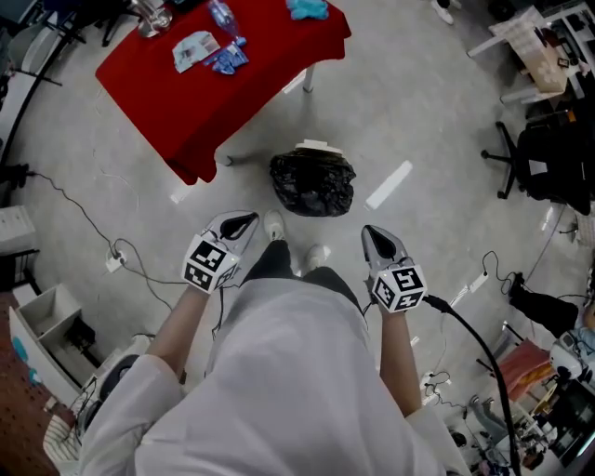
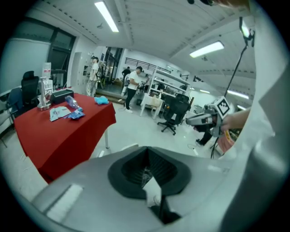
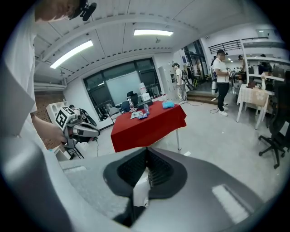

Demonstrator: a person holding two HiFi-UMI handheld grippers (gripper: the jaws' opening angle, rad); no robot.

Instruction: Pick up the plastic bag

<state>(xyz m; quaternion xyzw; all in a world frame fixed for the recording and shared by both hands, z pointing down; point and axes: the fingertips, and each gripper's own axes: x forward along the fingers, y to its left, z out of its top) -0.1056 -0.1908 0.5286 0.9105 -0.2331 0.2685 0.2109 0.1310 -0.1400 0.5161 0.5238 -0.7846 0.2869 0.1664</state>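
Grey floor (image 1: 418, 112) bears plastic bag (image 1: 312, 184); white thing (image 1: 317, 146) half hidden behind it.

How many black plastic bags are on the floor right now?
1. The black plastic bag sits on the floor just off the red table's near corner. Others could be hidden under the table.

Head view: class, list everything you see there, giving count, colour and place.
plastic bag: one, black, on the floor just ahead of the person
table: one, red-covered, beyond the plastic bag, upper left
packets: a few, blue and white, on the table
bundle: one, teal, at the table's far edge
office chair: one, black, at right
power strip: one, white, on the floor at left
shoes: two, white, near the plastic bag
left gripper: one, grey, shut, empty
right gripper: one, grey, shut, empty
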